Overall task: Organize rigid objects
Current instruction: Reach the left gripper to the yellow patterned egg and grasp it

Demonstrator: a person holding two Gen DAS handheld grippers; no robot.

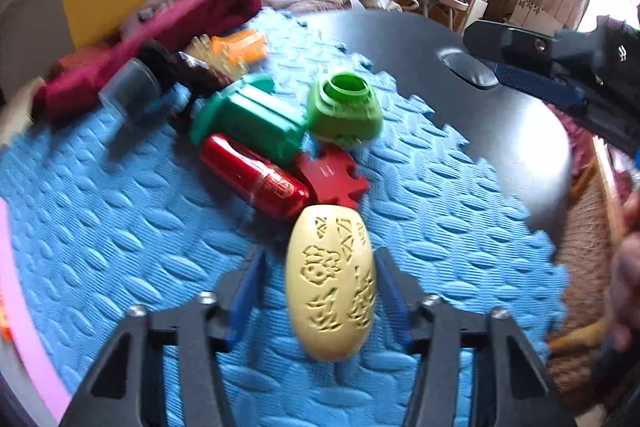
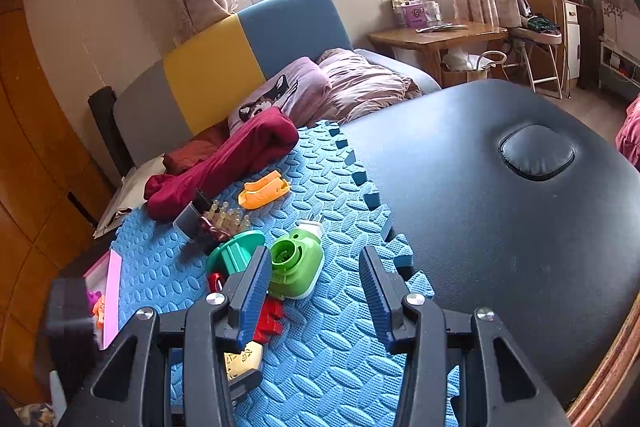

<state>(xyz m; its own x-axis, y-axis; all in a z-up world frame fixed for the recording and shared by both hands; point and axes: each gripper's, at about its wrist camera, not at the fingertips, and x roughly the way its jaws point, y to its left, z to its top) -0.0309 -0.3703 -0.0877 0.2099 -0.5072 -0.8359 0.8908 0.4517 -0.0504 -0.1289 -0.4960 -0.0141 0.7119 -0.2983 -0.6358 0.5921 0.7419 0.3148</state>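
A cream oval block (image 1: 331, 283) with carved patterns sits between the fingers of my left gripper (image 1: 318, 291), which is open; the right finger is at its side, the left finger stands apart. Beyond it on the blue foam mat (image 1: 100, 227) lie a red cylinder (image 1: 252, 177), a red notched piece (image 1: 334, 179), a dark green spool (image 1: 248, 117) and a light green round piece (image 1: 344, 105). My right gripper (image 2: 314, 291) is open and empty above the mat, just right of the light green piece (image 2: 296, 263). The cream block (image 2: 242, 359) shows low behind its left finger.
An orange piece (image 2: 264, 191), a grey cup (image 2: 188, 219) with peg-like bits and a dark red cloth (image 2: 228, 163) lie at the mat's far side. A pink tray (image 2: 112, 291) sits at the left edge. The black padded table (image 2: 500, 227) extends to the right.
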